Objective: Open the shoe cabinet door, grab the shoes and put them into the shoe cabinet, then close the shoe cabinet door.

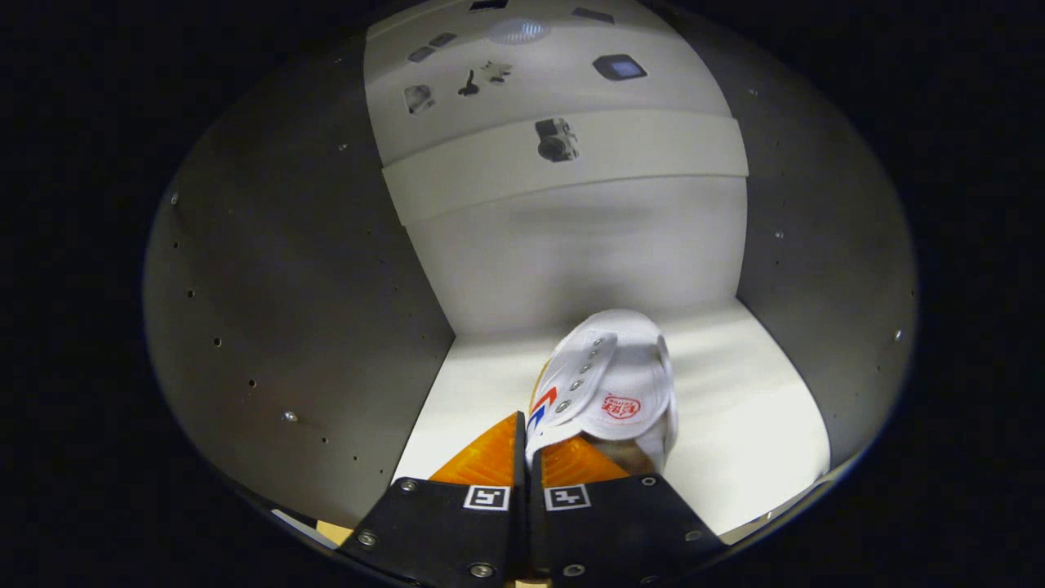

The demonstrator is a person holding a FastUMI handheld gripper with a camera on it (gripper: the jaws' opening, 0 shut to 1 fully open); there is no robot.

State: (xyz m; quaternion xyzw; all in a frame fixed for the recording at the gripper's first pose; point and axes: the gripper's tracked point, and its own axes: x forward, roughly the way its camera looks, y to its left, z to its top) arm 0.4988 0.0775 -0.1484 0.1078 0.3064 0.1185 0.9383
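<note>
- While the gripper (526, 457) reaches into the shoe cabinet (310, 327), its two fingers stand almost together, with only a thin slit between them, and they pinch the side edge of a white shoe (612, 376) at its opening.
- The shoe lies just ahead of the fingers, toward 12 to 1 o'clock from them, with its toe pointing away to the back of the cabinet.
- The sole of the shoe seems to rest on the white shelf (735, 408), but I cannot tell for sure whether it touches or hangs a little above.
- On the shoe one sees a row of metal eyelets (581, 371), a red round mark on the tongue (621, 406), and red and blue stripes (540, 408) on the side next to the fingers.
- The left side wall of the cabinet is grey and has small holes; it stands at 9 o'clock from the shoe.
- The right side wall (824, 269) is grey too, at 3 o'clock from the shoe.
- The back panel (588, 253) is pale and stands at 12 o'clock, beyond the toe of the shoe.
- Above the back panel a lighter band (653, 147) runs across, and it carries some small dark pictures (557, 139).
</note>
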